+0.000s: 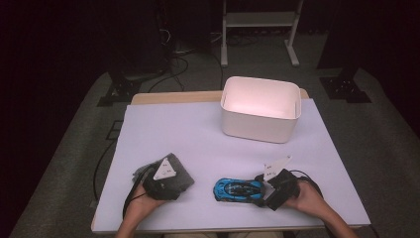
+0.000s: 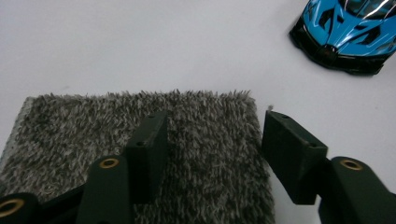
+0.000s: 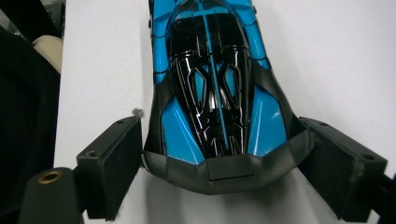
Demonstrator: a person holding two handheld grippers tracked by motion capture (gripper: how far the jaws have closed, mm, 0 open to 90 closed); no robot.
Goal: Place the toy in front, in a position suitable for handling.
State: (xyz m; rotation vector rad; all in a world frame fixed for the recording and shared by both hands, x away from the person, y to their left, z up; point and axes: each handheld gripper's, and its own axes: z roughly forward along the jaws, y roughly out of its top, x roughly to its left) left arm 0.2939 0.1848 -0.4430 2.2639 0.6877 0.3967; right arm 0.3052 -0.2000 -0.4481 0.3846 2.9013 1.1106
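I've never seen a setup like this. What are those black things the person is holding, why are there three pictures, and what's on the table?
A person sits at a white table and holds a hand-held black two-jaw gripper in each hand; there is no robot arm. The high view looks down from above. The other two pictures come from small cameras riding on each gripper, looking along its jaws.

On the table lie a shaggy grey square of carpet, a shiny blue and black toy car and, farther back, an empty white plastic tub.

The left gripper sits over the carpet's edge, one jaw on the pile and one just off it; whether it pinches yet is unclear. The right gripper has its jaws on either side of the car's end, close against it, though a firm grip can't be confirmed.
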